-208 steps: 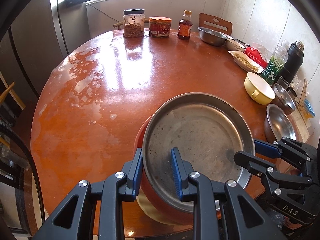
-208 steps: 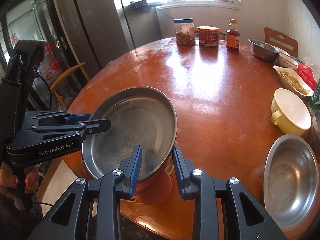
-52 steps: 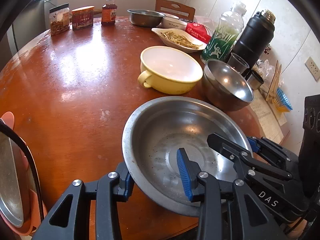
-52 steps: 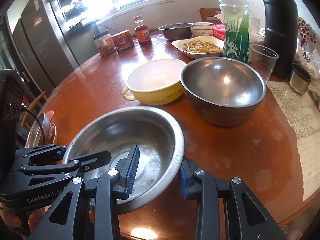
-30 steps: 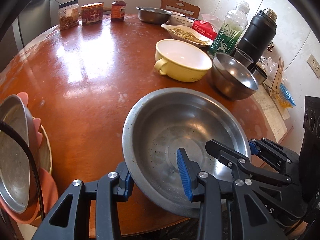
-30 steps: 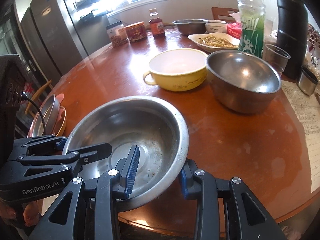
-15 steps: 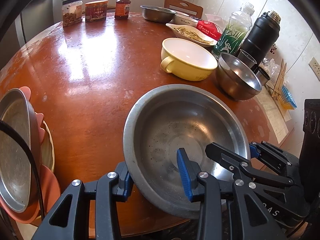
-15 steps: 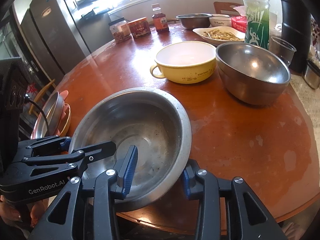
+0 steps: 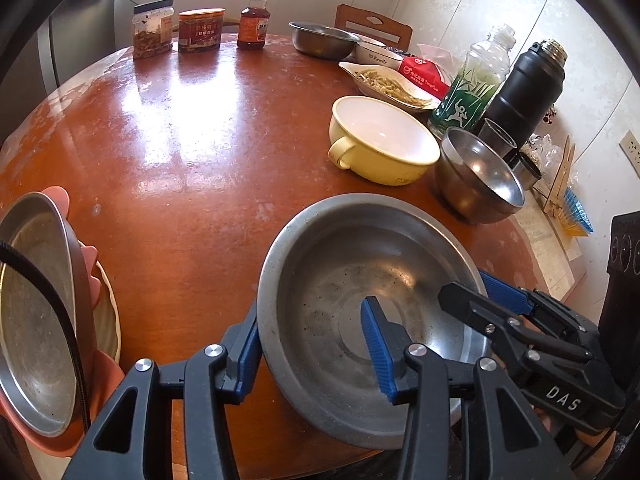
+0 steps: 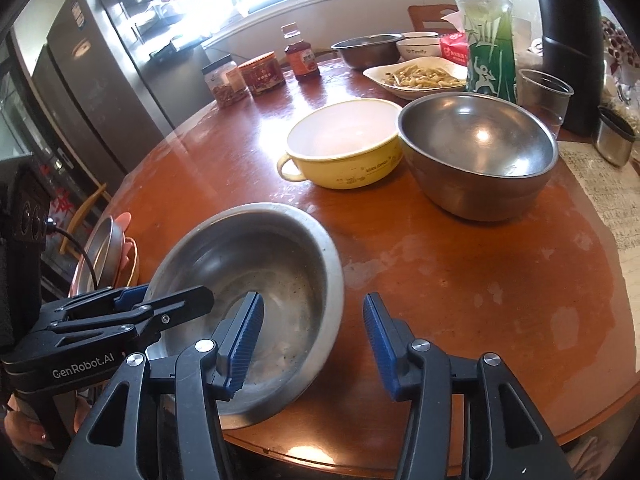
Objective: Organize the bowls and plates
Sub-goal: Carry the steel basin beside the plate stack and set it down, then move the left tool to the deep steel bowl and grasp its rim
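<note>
Both hand-held grippers' jaws just opened around steel basin (image 10: pixel 256 280)

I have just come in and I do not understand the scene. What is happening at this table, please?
A person with a gripper in each hand is sorting dishes on a round table. Both grippers sit at the near rim of a wide steel basin, and the jaws of the left gripper and the right gripper have just been opening, so it looks released. A yellow bowl and a deep steel bowl wait behind. Plates are stacked at the left edge.
</note>
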{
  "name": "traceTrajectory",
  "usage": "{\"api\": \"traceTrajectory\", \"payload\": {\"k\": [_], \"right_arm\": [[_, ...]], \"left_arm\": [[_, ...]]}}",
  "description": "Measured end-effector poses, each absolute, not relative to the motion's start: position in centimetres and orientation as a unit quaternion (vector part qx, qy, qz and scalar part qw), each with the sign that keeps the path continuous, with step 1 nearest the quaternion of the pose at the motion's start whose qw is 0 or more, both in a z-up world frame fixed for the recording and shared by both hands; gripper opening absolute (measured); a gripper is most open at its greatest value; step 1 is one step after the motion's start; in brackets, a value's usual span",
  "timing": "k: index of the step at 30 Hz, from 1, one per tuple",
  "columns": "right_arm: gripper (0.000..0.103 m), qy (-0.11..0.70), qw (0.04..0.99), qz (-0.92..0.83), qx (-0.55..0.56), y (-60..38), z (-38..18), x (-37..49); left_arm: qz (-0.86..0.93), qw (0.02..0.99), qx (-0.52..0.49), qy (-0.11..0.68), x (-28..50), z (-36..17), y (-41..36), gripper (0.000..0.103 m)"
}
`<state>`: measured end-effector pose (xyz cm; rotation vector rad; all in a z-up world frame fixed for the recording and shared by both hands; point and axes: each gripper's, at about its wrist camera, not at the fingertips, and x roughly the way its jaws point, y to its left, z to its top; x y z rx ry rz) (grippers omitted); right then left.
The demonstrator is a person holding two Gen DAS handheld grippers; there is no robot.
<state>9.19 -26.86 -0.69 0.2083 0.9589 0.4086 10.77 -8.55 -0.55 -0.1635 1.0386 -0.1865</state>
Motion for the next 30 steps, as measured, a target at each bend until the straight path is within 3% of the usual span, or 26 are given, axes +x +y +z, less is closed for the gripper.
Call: {"api": "traceTrajectory", "payload": {"k": [16, 30], "right_arm": [[0.054, 0.411, 0.892, 0.114, 0.147, -34.9, 1.8, 11.6], [0.055, 0.401, 0.907, 0.054, 0.117, -40.4, 2.1, 16.0]], "left_arm": [[-0.115, 0.878, -0.069, 0.459, 12.7, 4.8, -11.4, 0.051], [-0.16, 0.849, -0.074, 0.498, 19.8, 3.6, -19.9, 0.051]]}}
